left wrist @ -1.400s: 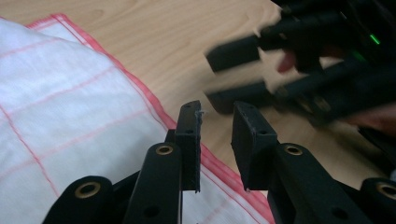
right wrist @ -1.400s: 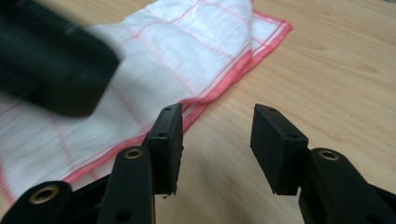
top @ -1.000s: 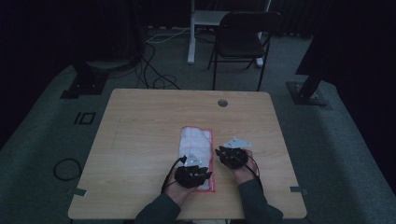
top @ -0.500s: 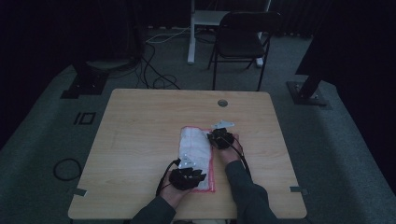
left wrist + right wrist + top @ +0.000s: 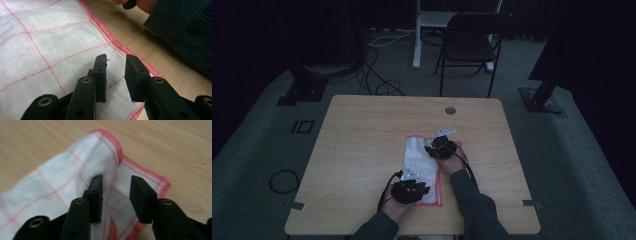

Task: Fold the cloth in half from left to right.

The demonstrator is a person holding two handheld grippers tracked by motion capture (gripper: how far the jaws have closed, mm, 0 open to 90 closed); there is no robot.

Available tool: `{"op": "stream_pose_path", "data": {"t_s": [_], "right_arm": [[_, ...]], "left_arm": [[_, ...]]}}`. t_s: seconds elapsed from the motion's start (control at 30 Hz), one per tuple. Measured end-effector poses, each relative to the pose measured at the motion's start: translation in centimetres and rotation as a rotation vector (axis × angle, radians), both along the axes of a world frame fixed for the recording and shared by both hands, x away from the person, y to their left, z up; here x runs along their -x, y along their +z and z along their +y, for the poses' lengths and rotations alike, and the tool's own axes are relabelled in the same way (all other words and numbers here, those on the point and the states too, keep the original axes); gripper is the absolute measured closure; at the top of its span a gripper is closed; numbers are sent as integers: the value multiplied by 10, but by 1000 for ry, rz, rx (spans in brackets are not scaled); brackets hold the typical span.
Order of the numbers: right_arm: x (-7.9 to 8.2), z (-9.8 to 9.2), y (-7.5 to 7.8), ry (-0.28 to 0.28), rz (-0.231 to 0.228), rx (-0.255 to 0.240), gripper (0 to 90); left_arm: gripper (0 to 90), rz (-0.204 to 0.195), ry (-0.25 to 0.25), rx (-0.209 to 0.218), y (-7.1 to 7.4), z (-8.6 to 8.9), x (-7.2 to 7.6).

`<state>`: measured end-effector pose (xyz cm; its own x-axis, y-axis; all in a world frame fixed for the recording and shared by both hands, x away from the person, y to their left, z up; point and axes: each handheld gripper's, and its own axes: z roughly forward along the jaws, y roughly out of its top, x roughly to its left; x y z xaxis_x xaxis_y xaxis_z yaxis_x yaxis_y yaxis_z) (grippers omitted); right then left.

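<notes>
Cloth (image 5: 421,161), white with thin red grid lines and a red stitched hem, lies as a narrow strip on the wooden table (image 5: 362,140), running from the near edge toward the middle, slightly right of centre. In the high view the left gripper (image 5: 409,189) sits at the cloth's near end, held by the person's left hand, while the right gripper (image 5: 441,148) rests at the far right part of the strip, its cable trailing back along the dark sleeve (image 5: 474,205).

Seen from the left gripper view, that gripper's jaws stand parted over flat cloth near its hemmed edge, nothing between them; bare wood and the other arm's knitted sleeve lie to the right. The right gripper view shows its jaws also spread apart, released, with a raised fold of cloth (image 5: 100,165) standing just against the inner face of the left jaw and the hemmed corner lying on the table beyond. Whether the fold is touched by the jaw cannot be told.

Beyond the table's far side a folding chair (image 5: 472,45) stands on the grey floor.
</notes>
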<state>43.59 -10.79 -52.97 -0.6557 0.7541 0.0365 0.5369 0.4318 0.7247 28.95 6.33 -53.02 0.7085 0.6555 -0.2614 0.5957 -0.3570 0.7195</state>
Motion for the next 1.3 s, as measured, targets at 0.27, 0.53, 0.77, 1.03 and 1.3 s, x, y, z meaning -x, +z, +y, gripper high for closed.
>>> {"op": "stream_pose_path", "data": {"t_s": [0.27,0.53,0.77,1.03,1.3], "right_arm": [[13,12,-1,53,-28,51,478],[4,11,-4,69,53,7,604],[3,10,4,77,33,2,858],[-6,-6,26,8,-24,5,864],[-14,-9,34,-32,-61,69,858]], "left_arm": [[717,2,3,0,0,1,0],[716,10,3,2,-2,0,0],[716,13,3,-2,-3,1,0],[716,20,6,-3,-4,0,0],[716,24,-5,-9,-6,-2,1]]}}
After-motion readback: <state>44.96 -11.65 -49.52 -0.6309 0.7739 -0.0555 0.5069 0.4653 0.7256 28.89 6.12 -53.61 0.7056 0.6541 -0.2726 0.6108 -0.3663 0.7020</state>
